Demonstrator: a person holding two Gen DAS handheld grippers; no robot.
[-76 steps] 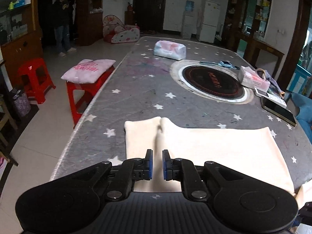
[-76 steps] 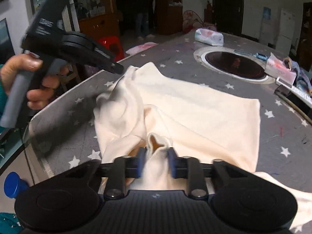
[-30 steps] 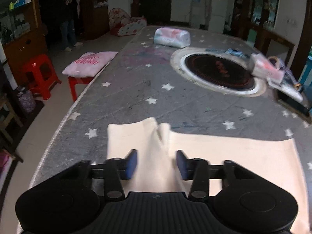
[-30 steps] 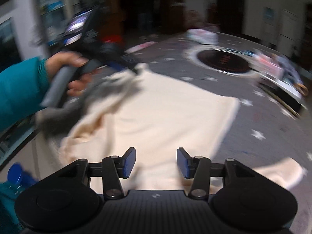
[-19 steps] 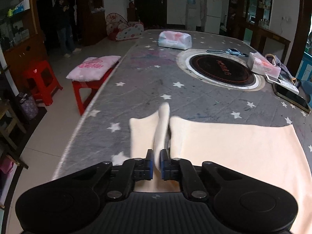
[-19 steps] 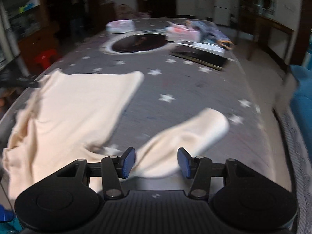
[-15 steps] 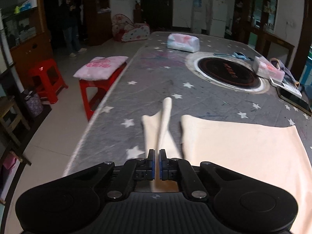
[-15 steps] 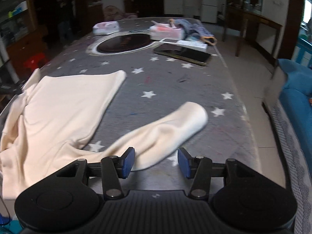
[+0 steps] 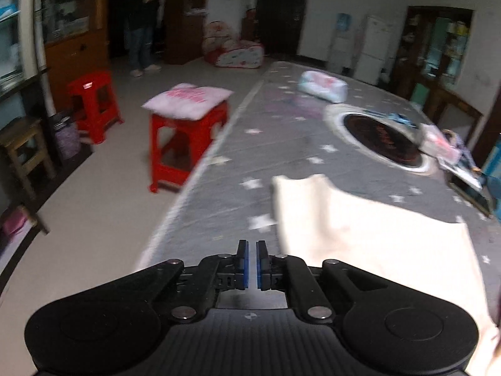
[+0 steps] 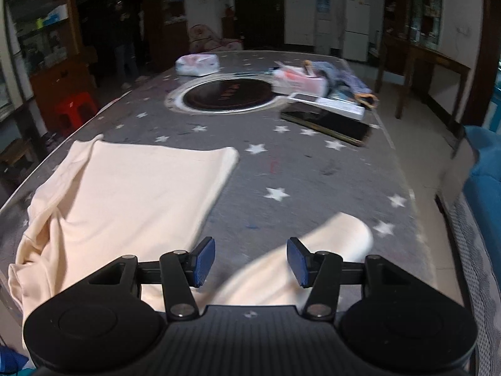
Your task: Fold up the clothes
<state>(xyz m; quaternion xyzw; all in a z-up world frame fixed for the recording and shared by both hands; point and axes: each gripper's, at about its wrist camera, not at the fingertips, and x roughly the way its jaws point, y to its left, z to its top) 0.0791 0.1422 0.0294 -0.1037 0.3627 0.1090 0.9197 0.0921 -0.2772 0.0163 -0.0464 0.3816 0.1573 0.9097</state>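
Note:
A cream long-sleeved top point(image 10: 131, 188) lies spread on the grey star-patterned table point(image 10: 297, 172). Its body is flat at the left of the right wrist view, and one sleeve point(image 10: 313, 257) stretches out to the right. My right gripper point(image 10: 250, 263) is open, its jaws just above that sleeve. In the left wrist view the top point(image 9: 360, 235) lies to the right of my left gripper point(image 9: 250, 263), which is shut with nothing between its pads, over the table near its left edge.
A round inset burner point(image 10: 228, 94) sits mid-table, with a tissue pack point(image 10: 197, 64), phones point(image 10: 325, 122) and clutter point(image 10: 313, 81) behind. Red stools point(image 9: 184, 138) stand left of the table. A blue sofa point(image 10: 482, 188) is at the right. A person point(image 9: 141, 31) stands far back.
My left gripper has let go of the fabric fold and swung left, away from the top. My right gripper has stayed open and moved closer over the sleeve.

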